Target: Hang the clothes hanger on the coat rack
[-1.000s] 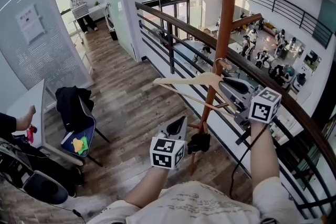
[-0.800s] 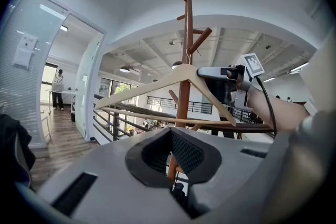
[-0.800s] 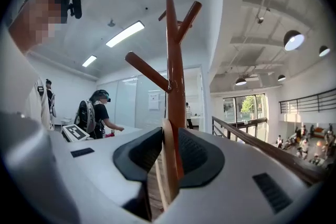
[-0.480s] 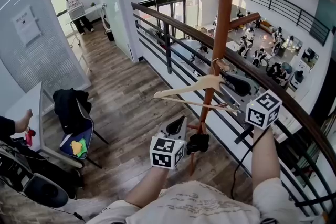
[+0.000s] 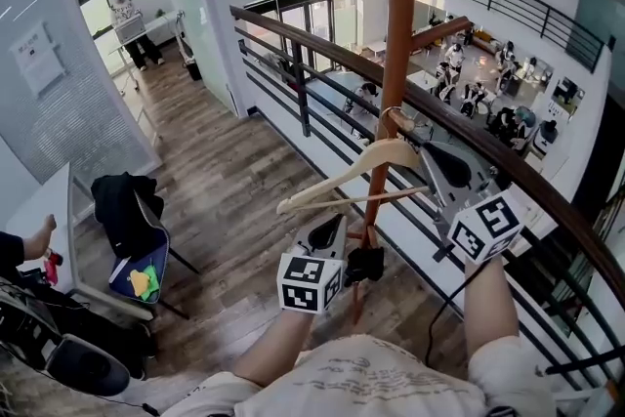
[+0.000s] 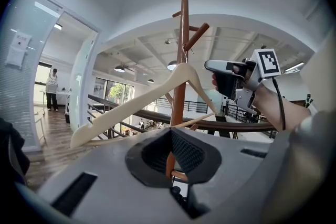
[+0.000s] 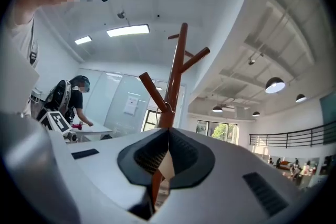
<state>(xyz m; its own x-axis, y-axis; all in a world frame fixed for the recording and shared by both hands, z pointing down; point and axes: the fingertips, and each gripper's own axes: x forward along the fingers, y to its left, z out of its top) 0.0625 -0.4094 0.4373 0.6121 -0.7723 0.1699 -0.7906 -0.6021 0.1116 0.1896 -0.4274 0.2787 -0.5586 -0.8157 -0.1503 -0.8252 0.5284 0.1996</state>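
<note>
The brown coat rack (image 5: 395, 34) stands by the railing. A pale wooden hanger (image 5: 332, 190) hangs tilted in front of its pole, left end low. Its metal hook (image 7: 167, 107) sits where a peg meets the pole. My right gripper (image 5: 422, 156) has just been closing and is now shut on the hanger's right arm; pale wood shows between its pads (image 7: 165, 165). My left gripper (image 5: 340, 228) is lower, closed on a low brown part of the rack, and the pole (image 6: 181, 34) fills the gap between its jaws (image 6: 170, 157).
A dark wooden railing (image 5: 508, 171) runs right behind the rack, with an open drop to a lower floor beyond it. To the left stand a chair with a black garment (image 5: 132, 200) and a white table (image 5: 59, 200). A person (image 5: 122, 10) stands far back.
The hanger has tipped, its left end sinking and its right arm rising with my right gripper. The left gripper has stayed put at the pole.
</note>
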